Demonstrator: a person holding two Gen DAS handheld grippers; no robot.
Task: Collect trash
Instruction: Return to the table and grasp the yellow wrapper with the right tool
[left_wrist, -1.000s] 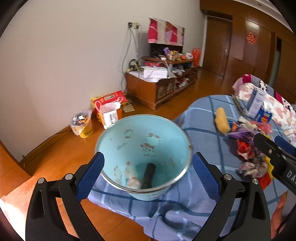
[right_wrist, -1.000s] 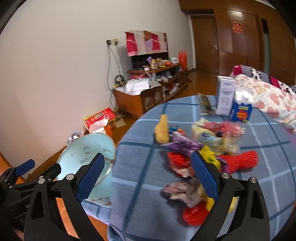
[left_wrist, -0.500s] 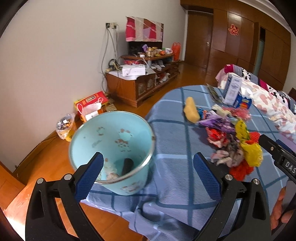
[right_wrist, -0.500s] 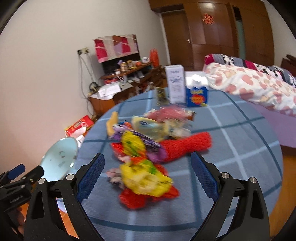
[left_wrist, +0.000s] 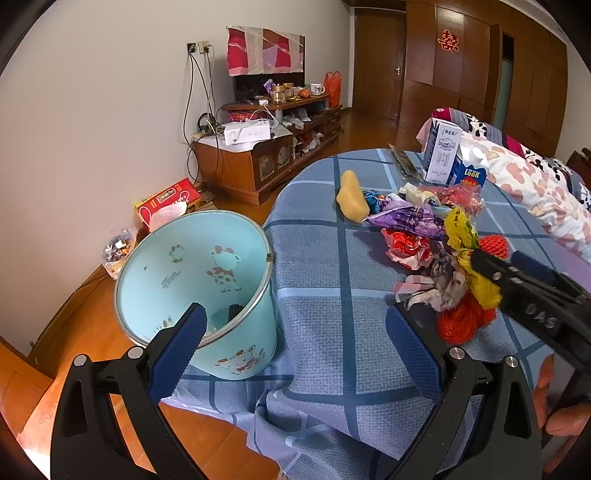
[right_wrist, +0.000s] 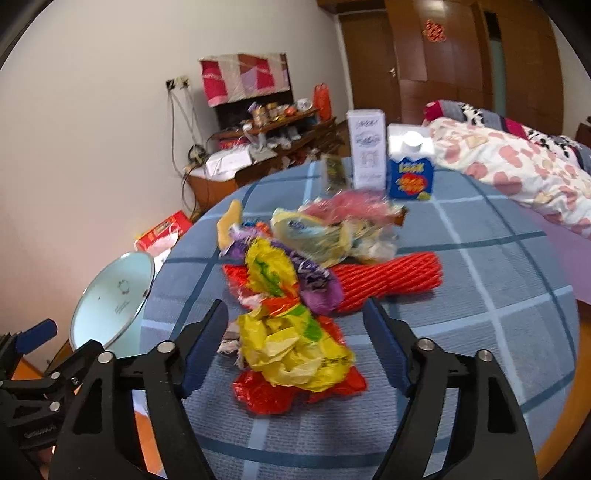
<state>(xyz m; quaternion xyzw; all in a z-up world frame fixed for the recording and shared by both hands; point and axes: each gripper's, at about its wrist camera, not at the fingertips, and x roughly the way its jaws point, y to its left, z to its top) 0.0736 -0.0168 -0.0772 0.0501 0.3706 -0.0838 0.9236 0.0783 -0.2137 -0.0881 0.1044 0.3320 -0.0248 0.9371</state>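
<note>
Closing in from both sides, your right gripper (right_wrist: 295, 332) is straddling the near end of the trash pile (right_wrist: 295, 295), its jaws having just been narrowing, with the crumpled yellow wrapper (right_wrist: 291, 347) sitting between the blue pads but not yet pinched, so the jaws are standing apart. Your left gripper (left_wrist: 295, 332) is hanging wide over the near edge of the blue checked tablecloth (left_wrist: 332, 258), gripping nothing, its left finger overlapping the rim of the pale blue bucket (left_wrist: 195, 273). That bucket is standing at the table's left edge, tilted toward you, with a dark object and some scraps lying in its bottom. Farther out, the pile is spreading toward the table's middle: purple foil (right_wrist: 317, 280) and a red mesh sleeve (right_wrist: 391, 280) are lying right of the yellow wrapper, and a pale yellow sponge (left_wrist: 352, 201) is resting at the pile's far left. Beyond them, a white carton (right_wrist: 367, 147) and a blue carton (right_wrist: 410, 173) are standing upright side by side near the far edge of the table.
</note>
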